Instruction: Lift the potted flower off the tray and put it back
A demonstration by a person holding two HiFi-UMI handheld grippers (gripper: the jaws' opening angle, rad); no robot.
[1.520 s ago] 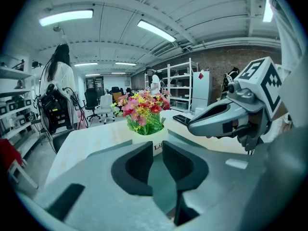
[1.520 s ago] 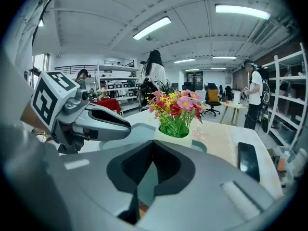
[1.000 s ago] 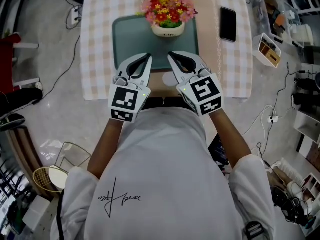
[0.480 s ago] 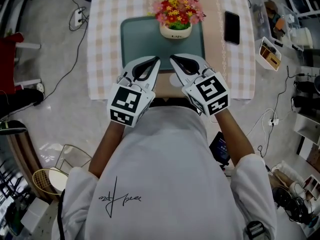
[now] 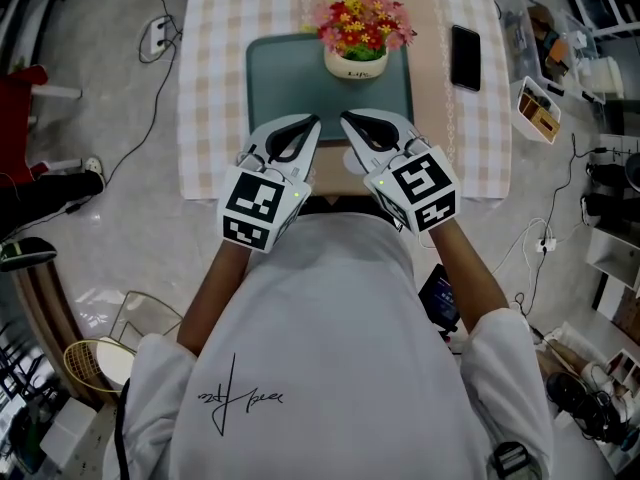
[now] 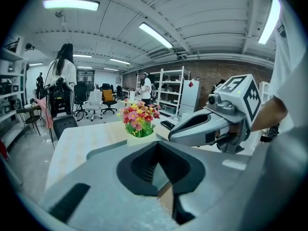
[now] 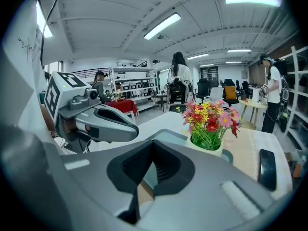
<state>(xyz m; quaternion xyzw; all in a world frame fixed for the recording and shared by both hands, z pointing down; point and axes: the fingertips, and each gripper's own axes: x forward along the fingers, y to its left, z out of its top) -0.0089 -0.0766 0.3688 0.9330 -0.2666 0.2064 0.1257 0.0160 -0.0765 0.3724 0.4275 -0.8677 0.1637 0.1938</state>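
The potted flower (image 5: 360, 30), red, pink and yellow blooms in a cream pot, stands on the far part of the grey-green tray (image 5: 290, 88); it also shows in the left gripper view as the potted flower (image 6: 139, 121) and in the right gripper view as the potted flower (image 7: 210, 125). My left gripper (image 5: 313, 122) and right gripper (image 5: 345, 120) hover side by side over the tray's near edge, tips close together, well short of the pot. Both are shut with nothing between the jaws.
The tray lies on a small table with a beige checked cloth (image 5: 210, 78). A black phone (image 5: 464, 56) lies to the right of the tray. A box with small items (image 5: 540, 110) stands beyond the table's right edge. Cables run across the floor.
The table, tray and pot have shifted right and slightly up in the head view, mostly in the first half second. Both grippers stay shut, side by side at the tray's near edge.
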